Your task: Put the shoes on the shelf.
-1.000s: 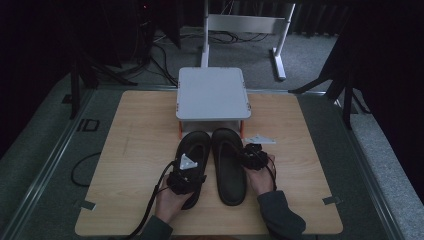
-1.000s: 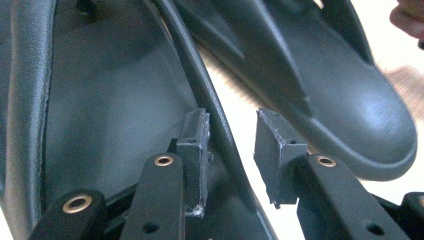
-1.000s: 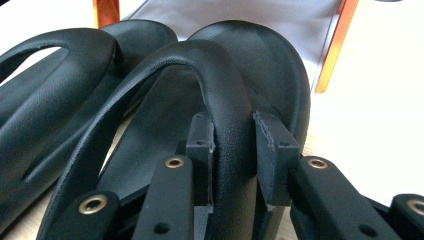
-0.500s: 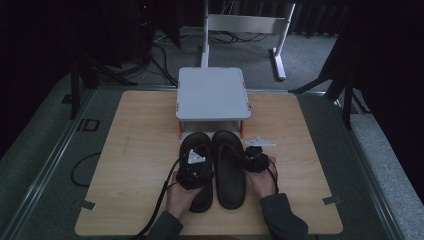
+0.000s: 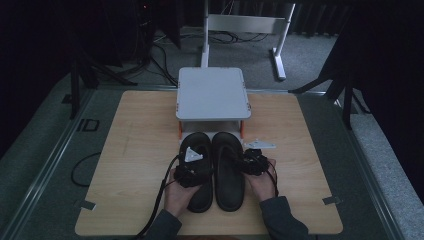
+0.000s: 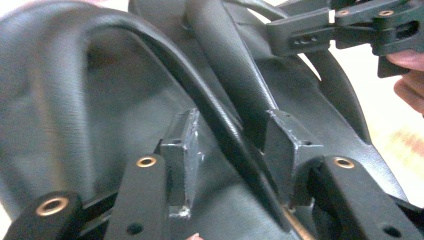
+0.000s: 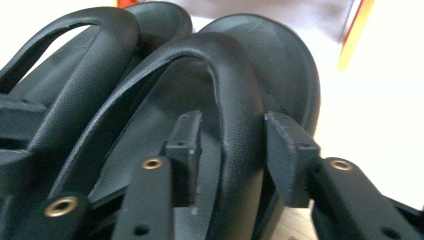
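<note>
Both sandals are sitting a little nearer the person than half a second ago, their toes now drawing clear of the grey stand [image 5: 213, 97] at twelve o'clock.

From the high view, the left sandal [image 5: 199, 172] and right sandal [image 5: 228, 172] are lying side by side on the wooden table [image 5: 135, 150], long axes running twelve to six. The left gripper [image 5: 192, 167] is working on the left one, the right gripper [image 5: 255, 161] at the right one's three o'clock edge.

Through the left gripper view, the jaws are straddling the left sandal's strap [image 6: 235, 130] at a narrow gap, seemingly pinching it; the matte black rubber is looking lightly pebbled.

Through the right gripper view, the jaws are bracketing the right sandal's arched strap [image 7: 240, 125], which is filling the gap.
</note>
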{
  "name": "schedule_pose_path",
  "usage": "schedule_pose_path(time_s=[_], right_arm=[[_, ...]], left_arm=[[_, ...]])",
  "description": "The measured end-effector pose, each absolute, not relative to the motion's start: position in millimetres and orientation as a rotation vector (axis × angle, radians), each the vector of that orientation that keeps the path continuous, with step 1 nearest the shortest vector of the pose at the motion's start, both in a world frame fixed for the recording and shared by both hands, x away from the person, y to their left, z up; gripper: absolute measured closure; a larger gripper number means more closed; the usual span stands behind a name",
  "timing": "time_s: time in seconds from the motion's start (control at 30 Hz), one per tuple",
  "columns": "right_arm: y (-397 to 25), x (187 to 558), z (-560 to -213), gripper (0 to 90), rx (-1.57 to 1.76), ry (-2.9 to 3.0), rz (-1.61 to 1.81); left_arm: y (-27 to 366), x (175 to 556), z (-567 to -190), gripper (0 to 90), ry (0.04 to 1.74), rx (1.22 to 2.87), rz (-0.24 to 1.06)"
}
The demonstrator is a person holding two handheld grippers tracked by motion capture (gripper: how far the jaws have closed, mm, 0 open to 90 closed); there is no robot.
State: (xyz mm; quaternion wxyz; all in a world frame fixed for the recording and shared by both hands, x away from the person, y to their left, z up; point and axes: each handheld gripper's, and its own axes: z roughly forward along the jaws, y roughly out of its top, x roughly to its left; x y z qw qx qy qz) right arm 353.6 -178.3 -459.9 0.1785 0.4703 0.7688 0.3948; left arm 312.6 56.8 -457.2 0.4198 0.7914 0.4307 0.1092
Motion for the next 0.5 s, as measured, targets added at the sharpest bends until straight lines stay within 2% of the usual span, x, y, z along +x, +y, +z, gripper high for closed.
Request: schedule_pose_path(time_s=[0.27,0.37,0.5], right_arm=[[-177,332,-441,47.7,1.282,2.107,1.138],[-174,327,-440,47.0,1.272,2.114,1.145],[-164,315,-440,41.8,1.248,2.141,1.148]], left_arm=[[87,304,-444,53.8,1.038,1.917,0.361],[99,302,-442,52.0,1.046,1.897,0.391],[118,299,-439,51.7,1.079,1.853,0.454]])
